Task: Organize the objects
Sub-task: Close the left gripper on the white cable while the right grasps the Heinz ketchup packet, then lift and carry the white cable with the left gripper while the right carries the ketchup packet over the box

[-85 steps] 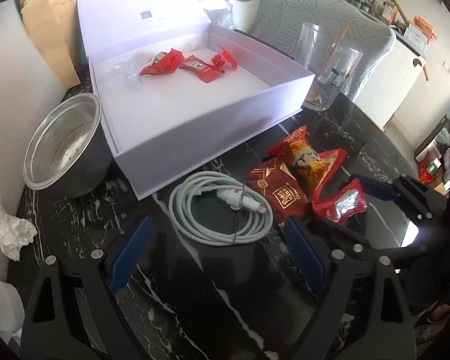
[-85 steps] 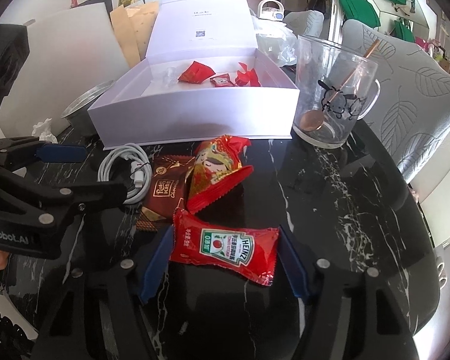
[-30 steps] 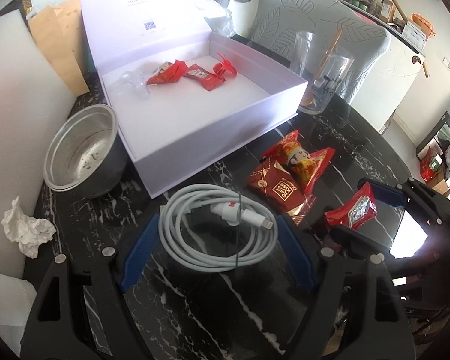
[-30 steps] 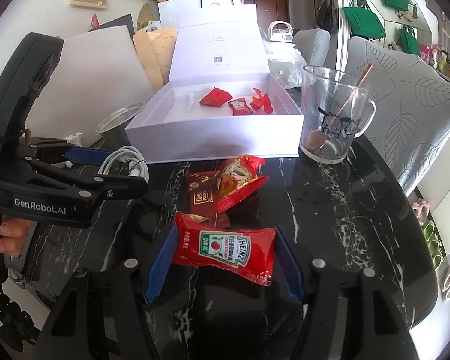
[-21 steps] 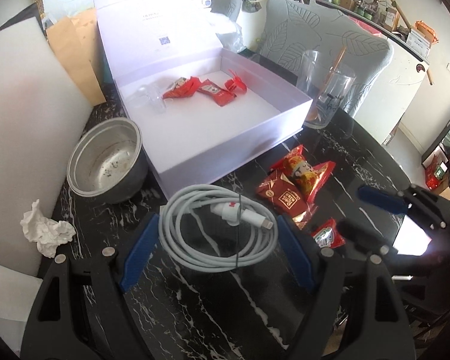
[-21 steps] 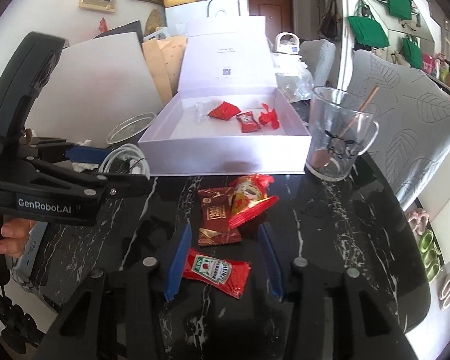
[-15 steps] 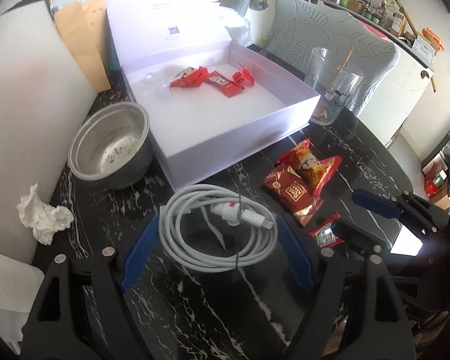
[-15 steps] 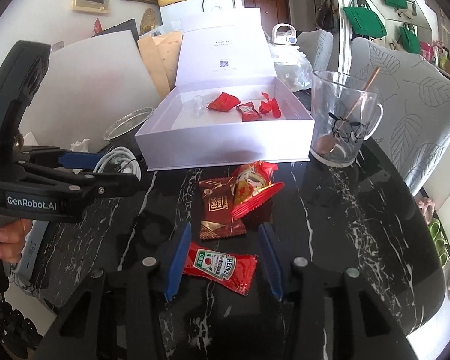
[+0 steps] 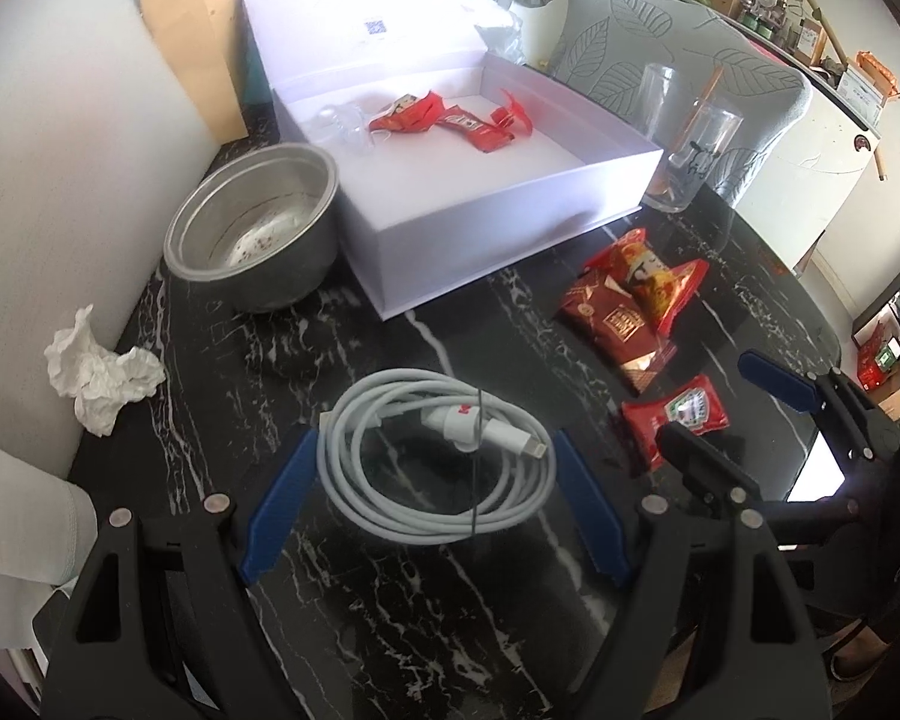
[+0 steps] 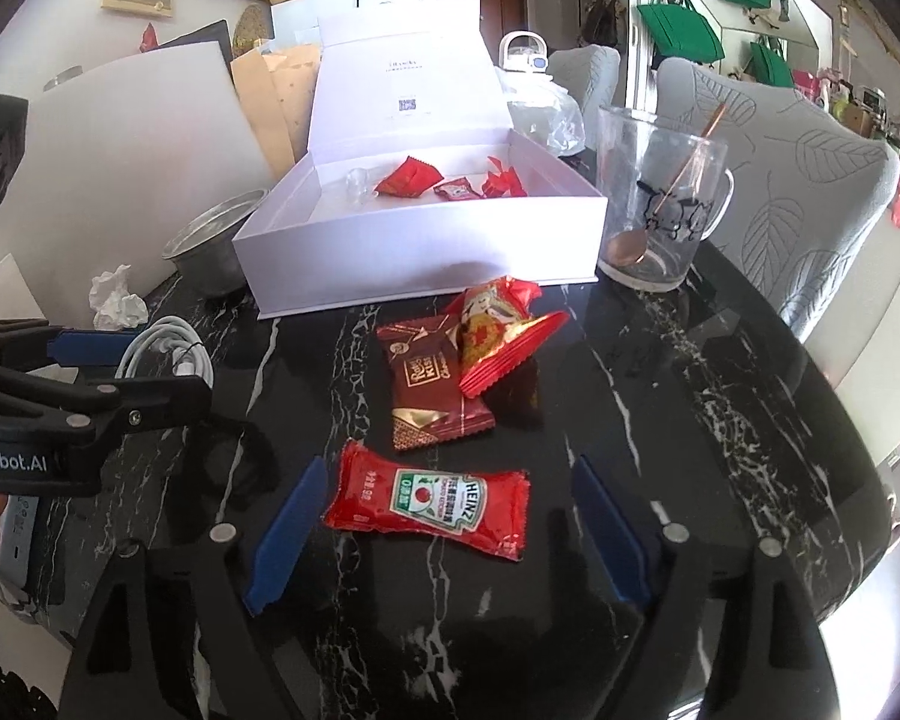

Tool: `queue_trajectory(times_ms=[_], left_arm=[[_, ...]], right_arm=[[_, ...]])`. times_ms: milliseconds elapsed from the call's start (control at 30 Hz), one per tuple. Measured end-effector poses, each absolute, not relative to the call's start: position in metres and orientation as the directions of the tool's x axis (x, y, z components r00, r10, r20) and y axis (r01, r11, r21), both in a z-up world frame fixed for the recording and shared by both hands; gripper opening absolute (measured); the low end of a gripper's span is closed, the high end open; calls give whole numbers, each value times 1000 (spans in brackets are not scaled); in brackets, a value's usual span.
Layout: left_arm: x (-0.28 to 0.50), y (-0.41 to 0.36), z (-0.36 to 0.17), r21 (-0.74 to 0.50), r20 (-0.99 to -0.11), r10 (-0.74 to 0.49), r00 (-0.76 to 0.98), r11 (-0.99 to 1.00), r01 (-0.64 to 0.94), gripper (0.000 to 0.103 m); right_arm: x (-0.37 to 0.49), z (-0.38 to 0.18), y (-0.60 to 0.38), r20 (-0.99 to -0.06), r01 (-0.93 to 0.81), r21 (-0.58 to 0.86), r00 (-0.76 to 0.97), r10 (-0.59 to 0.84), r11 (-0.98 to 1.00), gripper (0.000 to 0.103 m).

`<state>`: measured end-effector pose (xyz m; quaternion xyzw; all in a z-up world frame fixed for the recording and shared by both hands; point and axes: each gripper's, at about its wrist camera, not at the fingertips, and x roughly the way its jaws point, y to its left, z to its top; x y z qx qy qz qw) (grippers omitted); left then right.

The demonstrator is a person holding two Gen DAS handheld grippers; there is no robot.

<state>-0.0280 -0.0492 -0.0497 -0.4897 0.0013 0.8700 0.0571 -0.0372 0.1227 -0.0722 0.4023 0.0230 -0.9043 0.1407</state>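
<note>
My left gripper is shut on a coiled white charging cable and holds it over the black marble table. My right gripper stands open around a red Heinz ketchup packet, which lies flat on the table; the packet also shows in the left wrist view. A dark red snack packet and a red-gold snack packet lie just beyond it. An open white box behind holds several red packets.
A metal bowl stands left of the box, with a crumpled tissue nearer me. A glass mug with a spoon stands right of the box. White boards and envelopes lean at the back left. A grey chair stands at right.
The left gripper has closed on the cable and lifted it. The right gripper held the ketchup packet, then opened wide; the packet now lies flat between its fingers.
</note>
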Motion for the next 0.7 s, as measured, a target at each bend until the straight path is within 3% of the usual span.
queue_trajectory(times_ms=[433,467,500,533,700], left_arm=[[-25,-54,-60,-56,-865,95,-492,-994,-95,79],[-25,-53,-61,-51,-866,92,-491,-994,-97,79],[-25,-52,-61,-47,-868,89,-489,-994,-98,79],[-25,-52,-62,-46,-869,89,-487,-994,-100,79],[-26,-51,-64,-84,-873,125,-471,-991,-106,79]], right_arm=[[-31,-86,110,-735,225,-6,-662,-148,-974,90],[-29,-85,110,-731,229,-7,-665,-151,-973,85],[-28,-84,109,-728,234,-4,-668,-157,-972,72],[-28,-83,109,-727,231,-6,-669,-154,-973,69],[-27,-83,111,-717,226,14,-677,-167,-974,66]])
